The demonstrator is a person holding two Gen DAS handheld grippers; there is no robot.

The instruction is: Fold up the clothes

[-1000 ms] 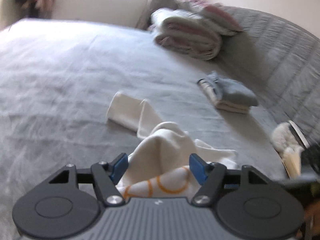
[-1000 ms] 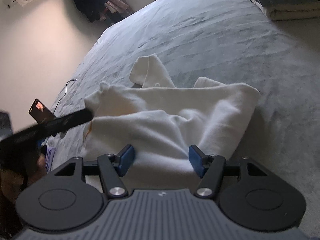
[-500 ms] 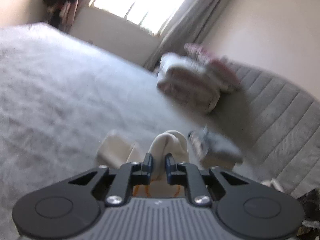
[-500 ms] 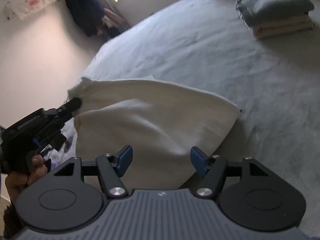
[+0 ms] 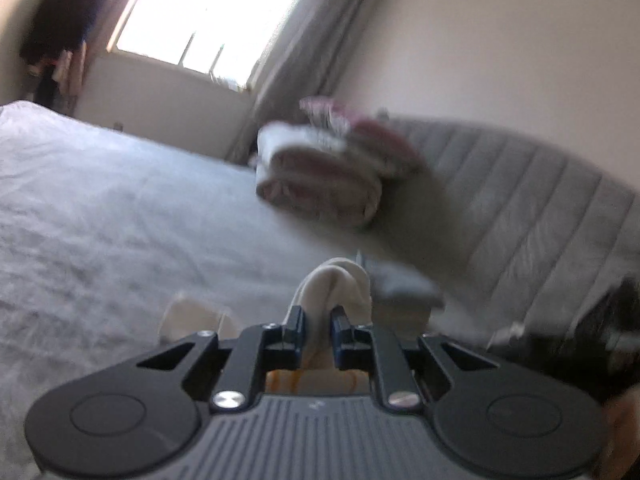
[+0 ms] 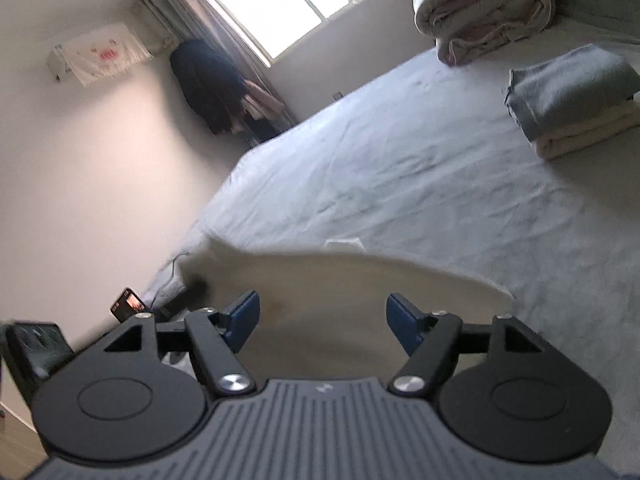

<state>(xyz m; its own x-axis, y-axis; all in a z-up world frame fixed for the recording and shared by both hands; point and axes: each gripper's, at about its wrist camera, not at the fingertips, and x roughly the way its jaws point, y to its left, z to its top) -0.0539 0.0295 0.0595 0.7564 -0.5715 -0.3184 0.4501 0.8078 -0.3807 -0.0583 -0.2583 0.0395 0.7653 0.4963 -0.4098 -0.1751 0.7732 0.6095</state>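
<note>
Progress: one small stack of folded clothes, grey on top of cream, already sits on the grey bedspread near the padded grey headboard, so at least two items look done. The current item, a cream-white soft knit garment, isn't folded yet; it's lifted off the bed, not laid flat. Left gripper has its blue-padded fingers pinched together on a bunched ridge of that garment, held raised and aimed toward the headboard. Right gripper sits behind the hanging cloth with fingers spread wide, gripping nothing; it's tilted, looking across the bed toward the window. Left to do, I'd say: spread it out, make the folds, stack it. A rolled pink-and-white quilt lies by the headboard, untouched.
</note>
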